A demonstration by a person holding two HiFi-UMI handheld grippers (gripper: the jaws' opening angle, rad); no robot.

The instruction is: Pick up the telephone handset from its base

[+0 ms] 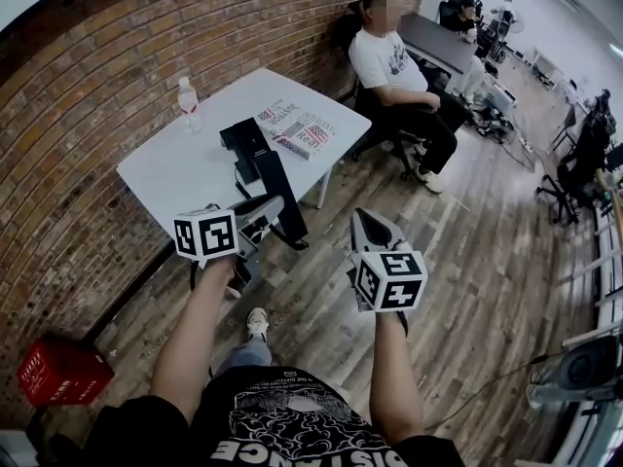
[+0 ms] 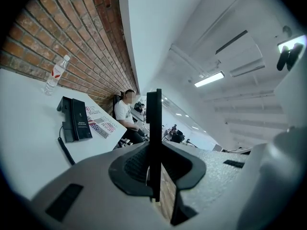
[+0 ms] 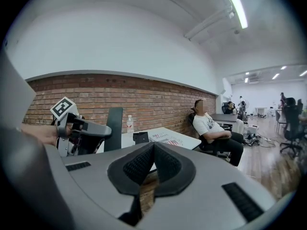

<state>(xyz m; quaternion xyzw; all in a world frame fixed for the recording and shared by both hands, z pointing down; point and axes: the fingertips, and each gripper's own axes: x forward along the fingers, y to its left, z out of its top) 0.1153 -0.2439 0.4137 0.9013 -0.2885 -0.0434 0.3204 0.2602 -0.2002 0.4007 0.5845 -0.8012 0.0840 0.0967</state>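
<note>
— The fingers point(image 2: 130, 166) of our left gripper point(image 1: 259, 212) pinch a thin black slab point(image 2: 153, 128) by its flat faces. It stands upright, edge-on to that gripper's view.

— Is that the handset?

— We judge so, though not surely. The telephone point(image 2: 76, 121) sits on the white surface point(image 2: 29, 143) at the left of the left gripper view, between a bottle point(image 2: 55, 74) and a newspaper point(image 2: 101, 126). Its coiled cord point(image 2: 66, 152) runs our way until the gripper's body hides it. No view shows the cord meeting the slab.

— And on the right?

— Our right gripper point(image 3: 153, 147) hangs over the floor point(image 1: 467, 261) at the lower middle of the head view. Its fingers point(image 3: 169, 167) are pressed together at the tips, with nothing between them.

— So which step is this?

— If the slab is the handset, it is lifted clear of the telephone. If it is not, the handset lies on the telephone. Either way we need a firm pinch and some slack in that cord.
</note>
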